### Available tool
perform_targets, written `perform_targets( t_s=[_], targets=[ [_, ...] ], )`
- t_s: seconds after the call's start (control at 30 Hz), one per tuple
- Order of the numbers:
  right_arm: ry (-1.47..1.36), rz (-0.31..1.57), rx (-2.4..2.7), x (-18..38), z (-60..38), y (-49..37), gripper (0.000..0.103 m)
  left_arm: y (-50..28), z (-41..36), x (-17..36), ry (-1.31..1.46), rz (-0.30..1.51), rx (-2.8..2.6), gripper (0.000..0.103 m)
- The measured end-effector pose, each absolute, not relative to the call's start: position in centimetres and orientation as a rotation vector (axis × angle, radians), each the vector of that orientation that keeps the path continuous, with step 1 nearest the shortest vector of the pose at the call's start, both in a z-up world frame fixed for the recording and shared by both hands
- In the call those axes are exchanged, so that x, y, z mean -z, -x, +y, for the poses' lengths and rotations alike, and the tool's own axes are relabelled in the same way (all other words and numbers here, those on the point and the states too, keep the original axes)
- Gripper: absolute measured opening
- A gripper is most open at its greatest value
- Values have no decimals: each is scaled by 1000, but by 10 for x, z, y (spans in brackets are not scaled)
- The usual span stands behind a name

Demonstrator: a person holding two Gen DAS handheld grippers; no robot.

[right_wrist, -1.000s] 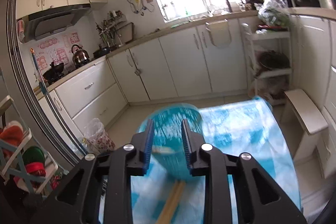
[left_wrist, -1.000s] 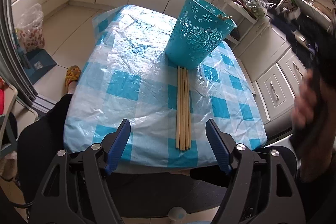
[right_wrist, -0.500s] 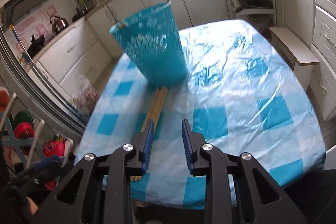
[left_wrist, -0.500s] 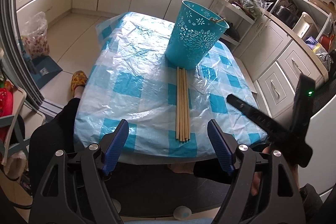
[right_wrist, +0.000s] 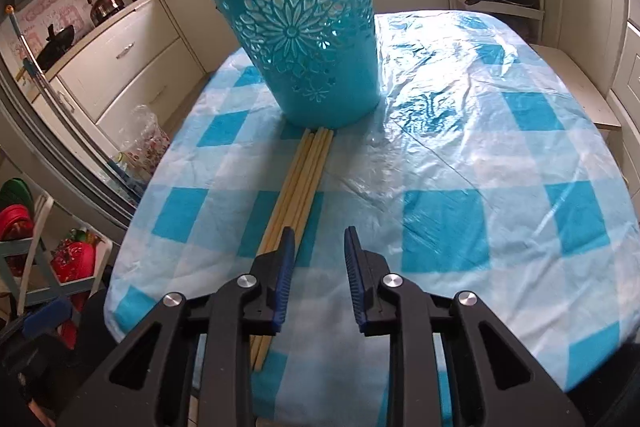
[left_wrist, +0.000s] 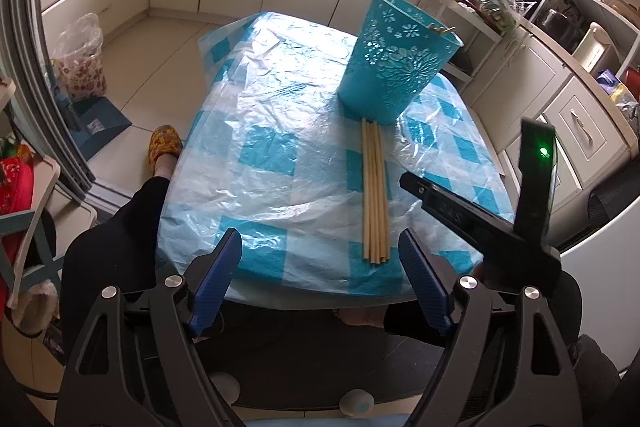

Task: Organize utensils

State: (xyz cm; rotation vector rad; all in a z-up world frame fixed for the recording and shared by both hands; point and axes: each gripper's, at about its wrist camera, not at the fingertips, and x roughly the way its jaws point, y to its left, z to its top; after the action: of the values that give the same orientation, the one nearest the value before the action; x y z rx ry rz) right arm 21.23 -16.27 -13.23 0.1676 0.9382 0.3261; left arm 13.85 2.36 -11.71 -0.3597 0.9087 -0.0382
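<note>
Closing on nothing yet, your right tool [right_wrist: 316, 269] sits narrow-gapped just right of the chopsticks [right_wrist: 298, 183] lying bundled on the surface against the blue basket [right_wrist: 304, 39], so shift it left, single out one, while the empty left tool [left_wrist: 320, 283] opens wide.

Glossy crinkled plastic tablecloth [right_wrist: 460, 155], matt wooden chopsticks [right_wrist: 304, 179], perforated plastic basket [right_wrist: 304, 43].

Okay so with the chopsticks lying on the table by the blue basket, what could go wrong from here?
1. The chopsticks lie bunched, so the closing right hand-held gripper, empty and beside them, may pinch several or scatter them.
2. Their far ends meet the blue basket; a push could tip it.
3. The plastic table cover is wrinkled and could snag.
</note>
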Motion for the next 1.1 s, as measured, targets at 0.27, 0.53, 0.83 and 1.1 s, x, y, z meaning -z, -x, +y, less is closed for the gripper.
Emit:
perform_targets(
  t_s=[0.27,0.53,0.83,1.1],
  targets=[
    [-145,962,-302,144,-153,-234,25,-143,30,127,378,931,26,77],
    [-135,962,-296,146,-147,-249,25,-146,30,130,381,944,24,77],
    [-74,954,-312,148,-148,-254,17,-148,29,133,376,954,20,77],
    [4,954,-334,148,-140,-259,17,-156,21,134,350,967,29,77]
  ],
)
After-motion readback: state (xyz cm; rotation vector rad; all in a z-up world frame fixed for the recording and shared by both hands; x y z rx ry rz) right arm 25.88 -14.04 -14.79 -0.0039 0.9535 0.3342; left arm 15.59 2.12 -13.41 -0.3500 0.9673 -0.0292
